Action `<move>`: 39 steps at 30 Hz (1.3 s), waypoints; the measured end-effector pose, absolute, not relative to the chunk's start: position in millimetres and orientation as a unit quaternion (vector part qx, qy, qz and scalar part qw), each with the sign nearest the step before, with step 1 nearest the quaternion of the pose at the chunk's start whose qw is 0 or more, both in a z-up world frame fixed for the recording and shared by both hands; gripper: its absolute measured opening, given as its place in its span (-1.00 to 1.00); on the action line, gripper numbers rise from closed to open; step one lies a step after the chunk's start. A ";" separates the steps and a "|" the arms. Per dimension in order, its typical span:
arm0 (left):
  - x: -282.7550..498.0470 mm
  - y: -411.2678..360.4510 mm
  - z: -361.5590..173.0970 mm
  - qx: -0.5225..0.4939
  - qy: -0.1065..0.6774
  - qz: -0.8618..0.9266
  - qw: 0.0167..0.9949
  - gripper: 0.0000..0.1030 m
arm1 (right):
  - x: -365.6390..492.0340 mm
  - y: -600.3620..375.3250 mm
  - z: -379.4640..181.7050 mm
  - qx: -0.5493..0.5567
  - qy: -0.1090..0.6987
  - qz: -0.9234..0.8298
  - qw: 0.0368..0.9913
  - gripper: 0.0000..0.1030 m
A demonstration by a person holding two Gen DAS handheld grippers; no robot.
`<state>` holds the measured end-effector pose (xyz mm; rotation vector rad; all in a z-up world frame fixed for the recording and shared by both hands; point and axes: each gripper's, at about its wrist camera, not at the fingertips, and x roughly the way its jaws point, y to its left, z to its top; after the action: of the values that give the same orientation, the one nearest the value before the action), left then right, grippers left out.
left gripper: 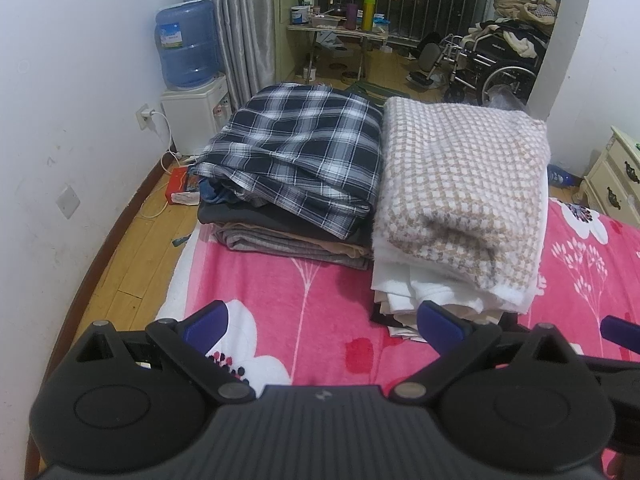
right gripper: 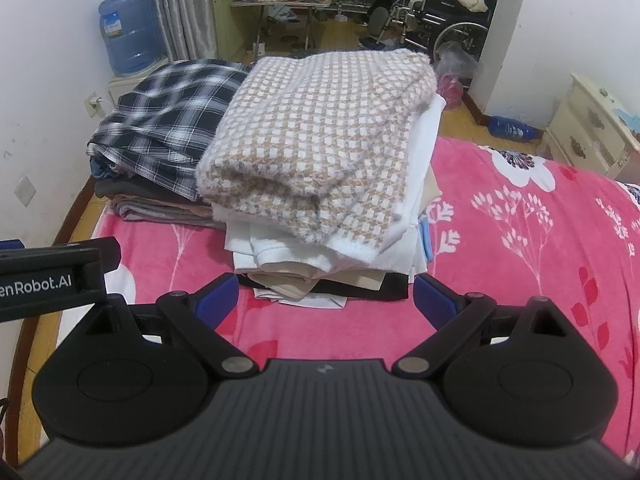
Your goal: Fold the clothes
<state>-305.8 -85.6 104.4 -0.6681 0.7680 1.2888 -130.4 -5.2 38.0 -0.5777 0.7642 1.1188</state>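
Two folded stacks sit side by side, touching, at the far end of the bed's pink floral blanket (left gripper: 328,304). Navy plaid shirt (left gripper: 304,152) tops the left stack, beige-white checked knit sweater (right gripper: 320,144) tops the right. Left gripper (left gripper: 320,322) and right gripper (right gripper: 326,300) hover near the stacks, jaws apart, holding nothing.

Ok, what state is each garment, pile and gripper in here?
Dark blue-and-white plaid shirt: folded, topping the left pile.
Beige-and-white checked knit sweater: folded, topping the right pile.
Left gripper: open, empty.
Right gripper: open, empty.
Pink floral blanket: spread flat under both piles.
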 end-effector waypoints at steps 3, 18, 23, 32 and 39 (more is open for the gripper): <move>-306.2 -85.3 104.0 -0.297 0.342 0.575 0.681 0.97 | -131.2 -4.4 38.1 -0.264 0.348 0.510 0.741 0.83; -306.8 -86.6 105.7 -0.296 0.343 0.577 0.680 0.97 | -133.5 -2.0 37.7 -0.266 0.348 0.512 0.739 0.83; -307.1 -87.1 105.2 -0.296 0.344 0.576 0.679 0.97 | -133.4 -1.3 36.7 -0.267 0.350 0.510 0.739 0.83; -307.1 -86.9 105.3 -0.297 0.345 0.577 0.678 0.97 | -134.3 -1.1 35.4 -0.267 0.351 0.509 0.739 0.83; -302.3 -85.7 102.2 -0.296 0.345 0.579 0.677 0.97 | -133.6 -1.7 34.7 -0.265 0.354 0.508 0.739 0.83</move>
<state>-302.3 -85.7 102.2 -0.6663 0.7764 1.3007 -133.6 -1.7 34.7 -0.5818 0.7759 1.1152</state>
